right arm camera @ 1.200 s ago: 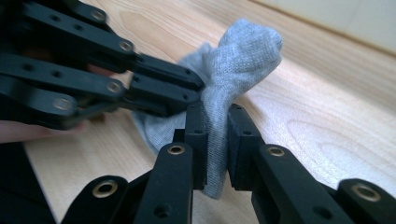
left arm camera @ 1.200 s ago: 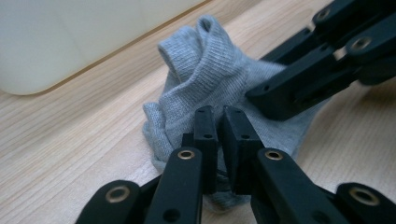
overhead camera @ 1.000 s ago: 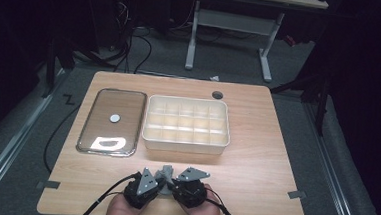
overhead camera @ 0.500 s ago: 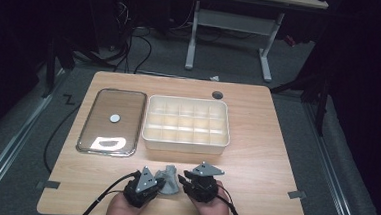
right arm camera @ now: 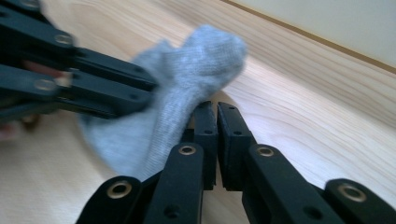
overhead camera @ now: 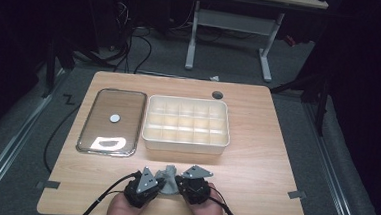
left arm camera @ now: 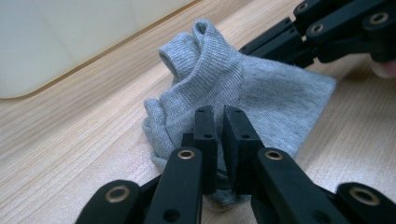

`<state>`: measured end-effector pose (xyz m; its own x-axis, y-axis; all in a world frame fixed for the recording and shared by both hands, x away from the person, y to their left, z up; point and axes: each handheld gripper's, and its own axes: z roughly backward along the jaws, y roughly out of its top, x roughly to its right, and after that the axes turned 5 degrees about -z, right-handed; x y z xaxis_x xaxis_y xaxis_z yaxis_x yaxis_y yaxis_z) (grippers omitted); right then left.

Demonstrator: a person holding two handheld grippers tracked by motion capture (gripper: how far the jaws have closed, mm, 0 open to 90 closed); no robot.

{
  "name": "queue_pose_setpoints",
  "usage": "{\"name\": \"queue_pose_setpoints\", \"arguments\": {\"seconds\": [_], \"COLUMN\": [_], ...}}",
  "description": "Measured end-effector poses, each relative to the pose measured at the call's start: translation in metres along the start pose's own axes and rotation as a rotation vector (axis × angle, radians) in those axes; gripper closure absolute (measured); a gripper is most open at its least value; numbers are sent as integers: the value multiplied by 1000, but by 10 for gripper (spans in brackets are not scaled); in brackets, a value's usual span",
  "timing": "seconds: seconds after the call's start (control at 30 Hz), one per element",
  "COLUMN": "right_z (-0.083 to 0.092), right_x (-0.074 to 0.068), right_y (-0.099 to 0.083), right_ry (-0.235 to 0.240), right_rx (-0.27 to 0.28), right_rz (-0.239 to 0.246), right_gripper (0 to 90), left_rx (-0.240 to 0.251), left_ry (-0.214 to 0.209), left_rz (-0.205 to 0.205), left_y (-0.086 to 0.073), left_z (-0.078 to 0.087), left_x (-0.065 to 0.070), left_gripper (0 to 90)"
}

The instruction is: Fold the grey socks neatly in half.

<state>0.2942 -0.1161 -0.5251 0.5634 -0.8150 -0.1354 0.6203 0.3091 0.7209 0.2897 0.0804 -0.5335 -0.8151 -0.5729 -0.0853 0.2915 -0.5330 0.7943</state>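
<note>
Sock: a small grey sock (overhead camera: 168, 179) is bunched on the near edge of the table (overhead camera: 255, 161), between the two grippers; its folded cuff is raised toward the far side, as seen in the left gripper view (left arm camera: 219, 79).
Left gripper: the left gripper (left arm camera: 218, 125) is held at the sock's left side; its jaws are brought almost together, with the near edge of the grey fabric pinched between them.
Right gripper: the right gripper (right arm camera: 213, 122) is held at the sock's right side; its jaws have just been closing and are now pressed together. The sock's edge is seen against the outer side of one jaw; whether any fabric is caught between the pads cannot be told.
Hands: both grippers are held by a person's hands at the near table edge, seen in the high view, left (overhead camera: 143, 187) and right (overhead camera: 195, 185), close together.
Box: a cream box (overhead camera: 185, 145) with a grid of compartments is placed just beyond the sock, at mid-table.
Lid: a clear lid (overhead camera: 111, 122) with a metal rim is laid flat to the left of the box, just beside it.
Hole: a round cable hole (overhead camera: 218, 94) is set in the far part of the table, behind the box.
</note>
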Motion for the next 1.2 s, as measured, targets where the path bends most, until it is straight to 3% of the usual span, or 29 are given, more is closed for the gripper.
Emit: {"name": "queue_pose_setpoints", "arguments": {"seconds": [0.1,0.23,0.5,0.73,0.87,1.0,1.07,1.13,1.17,1.2], "right_z": [1,1,5,3,3,2,2,2,2,2], "right_x": [-9,-18,-23,-17,-15,-12,-11,-10,-9,-9], "right_y": [4,9,14,11,7,6,6,5,5,5], "right_ry": [27,12,19,22,9,8,8,13,14,15], "right_rx": [10,18,50,43,37,41,36,36,37,38], "right_rz": [29,41,60,46,37,25,27,18,20,21], "right_gripper": [900,900,900,900,900,900,900,900,900,900], "left_rx": [0,-3,-5,4,30,99,157,183,177,132], "left_ry": [0,8,16,33,13,6,17,50,76,123], "left_rz": [1,4,-5,-25,12,46,55,64,76,89], "left_y": [0,0,0,0,-2,-2,-1,-2,-3,-6], "left_z": [0,0,0,2,5,15,25,35,38,39], "left_x": [0,0,1,4,1,-1,-3,-10,-15,-19], "left_gripper": [841,847,850,814,757,721,715,717,729,745]}}
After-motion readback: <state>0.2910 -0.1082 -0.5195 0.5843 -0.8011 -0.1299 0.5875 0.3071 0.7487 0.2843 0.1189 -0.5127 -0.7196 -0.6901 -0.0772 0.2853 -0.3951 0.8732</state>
